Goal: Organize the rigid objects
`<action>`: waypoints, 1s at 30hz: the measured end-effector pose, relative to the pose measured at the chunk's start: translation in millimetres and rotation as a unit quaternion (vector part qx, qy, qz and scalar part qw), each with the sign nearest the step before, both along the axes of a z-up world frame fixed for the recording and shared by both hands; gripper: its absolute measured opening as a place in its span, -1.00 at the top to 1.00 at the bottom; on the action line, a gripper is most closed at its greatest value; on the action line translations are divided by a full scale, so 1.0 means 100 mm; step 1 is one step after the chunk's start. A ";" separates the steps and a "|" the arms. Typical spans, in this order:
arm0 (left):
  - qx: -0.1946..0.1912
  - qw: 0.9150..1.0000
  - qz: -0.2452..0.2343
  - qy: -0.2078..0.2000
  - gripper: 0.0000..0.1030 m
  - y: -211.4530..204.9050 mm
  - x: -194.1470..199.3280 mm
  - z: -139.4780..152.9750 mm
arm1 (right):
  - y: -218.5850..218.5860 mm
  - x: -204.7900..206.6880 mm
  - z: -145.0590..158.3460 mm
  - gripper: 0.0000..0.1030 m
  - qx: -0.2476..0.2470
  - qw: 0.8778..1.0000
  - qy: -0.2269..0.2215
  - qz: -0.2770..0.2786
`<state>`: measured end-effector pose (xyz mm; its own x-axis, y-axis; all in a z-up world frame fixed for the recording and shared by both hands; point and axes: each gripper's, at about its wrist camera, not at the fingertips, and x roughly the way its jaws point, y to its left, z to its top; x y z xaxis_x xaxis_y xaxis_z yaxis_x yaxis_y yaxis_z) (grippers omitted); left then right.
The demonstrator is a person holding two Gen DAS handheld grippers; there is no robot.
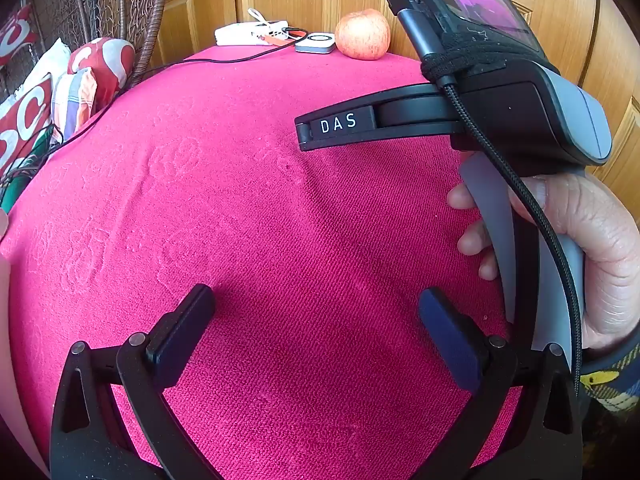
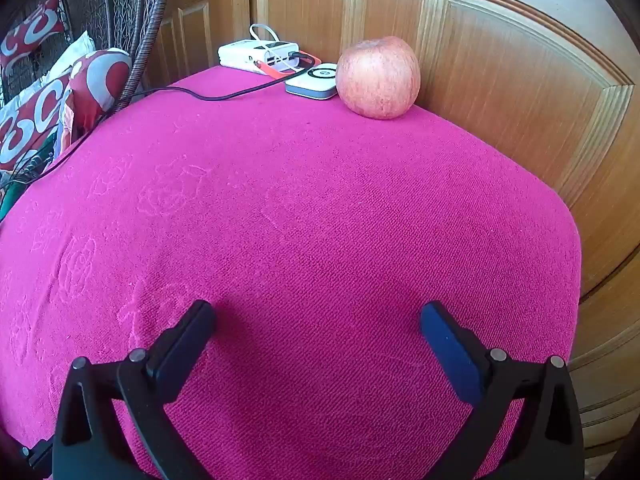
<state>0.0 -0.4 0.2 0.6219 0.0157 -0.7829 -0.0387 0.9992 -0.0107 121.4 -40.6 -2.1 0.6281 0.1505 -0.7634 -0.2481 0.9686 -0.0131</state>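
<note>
A red-yellow apple [image 2: 378,78] stands at the far edge of the pink-covered table [image 2: 304,220], against the wooden door. A small white-grey square device [image 2: 314,82] lies just left of it, and a white power bank [image 2: 260,56] with cables lies further left. The apple [image 1: 363,34], the device [image 1: 315,43] and the power bank [image 1: 251,33] also show in the left wrist view. My left gripper [image 1: 316,308] is open and empty over the near cloth. My right gripper [image 2: 318,320] is open and empty. The right gripper's body shows in the left wrist view [image 1: 500,112], held by a hand, its fingertips out of view there.
A black cable [image 2: 160,94] runs from the power bank off the table's left edge. A wicker chair [image 2: 132,8] with red-white cushions [image 2: 36,120] stands to the left. Wooden door panels [image 2: 520,92] close off the back and right.
</note>
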 end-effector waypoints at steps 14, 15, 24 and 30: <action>-0.003 1.000 0.000 0.001 -0.99 0.00 0.00 0.00 | 0.00 0.00 0.01 -1.00 -0.004 1.000 0.000 0.000; -0.003 1.000 0.000 0.001 -0.99 0.00 0.00 0.00 | 0.00 -0.01 0.01 -1.00 -0.004 1.000 0.000 0.000; -0.003 1.000 0.000 0.001 -0.99 -0.01 -0.02 0.00 | -0.01 -0.01 0.01 -1.00 -0.004 1.000 -0.001 0.000; -0.003 1.000 0.000 0.001 -0.99 -0.07 -0.03 0.00 | 0.00 0.01 -0.02 -1.00 -0.005 1.000 0.000 0.000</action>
